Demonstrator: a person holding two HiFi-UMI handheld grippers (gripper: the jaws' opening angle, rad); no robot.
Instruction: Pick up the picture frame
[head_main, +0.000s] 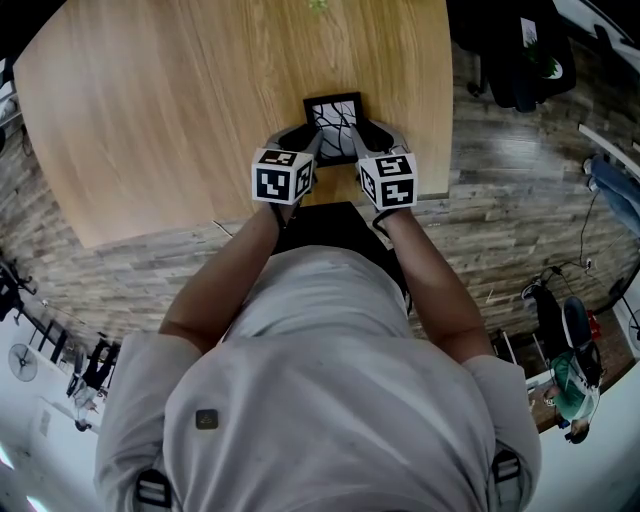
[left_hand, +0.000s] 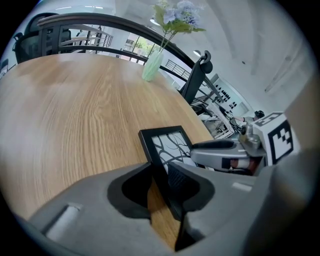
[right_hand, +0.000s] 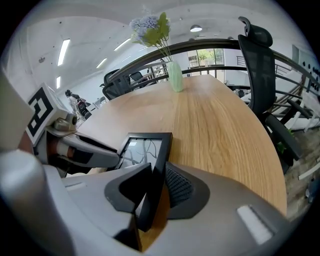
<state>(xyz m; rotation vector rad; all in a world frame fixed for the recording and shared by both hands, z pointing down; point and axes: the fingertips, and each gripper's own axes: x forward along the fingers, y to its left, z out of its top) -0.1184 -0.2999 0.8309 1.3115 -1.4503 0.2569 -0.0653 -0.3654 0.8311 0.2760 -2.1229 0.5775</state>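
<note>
Picture frame (head_main: 333, 122) lying on the table (head_main: 170, 120) near its 6 o'clock edge, my left gripper (left_hand: 159, 187) at the frame's 9 o'clock side, jaws closing with the rim between them, my right gripper (right_hand: 155, 187) at 3 o'clock, jaws likewise closing round the rim, neither yet clamped.

On my feed, a broad table (head_main: 150, 120) of pale wood fills most of the view, its corners rounded. Toward its far end a pale green vase (right_hand: 175, 76) stands upright, holding lilac-blue flowers (right_hand: 150, 25) with green leaves. A black high-backed office chair (right_hand: 257, 75) stands just beside the table's edge. I can see a floor (head_main: 510, 210) of grey-brown planks, and a dark railing (left_hand: 100, 16) curving behind the table.
</note>
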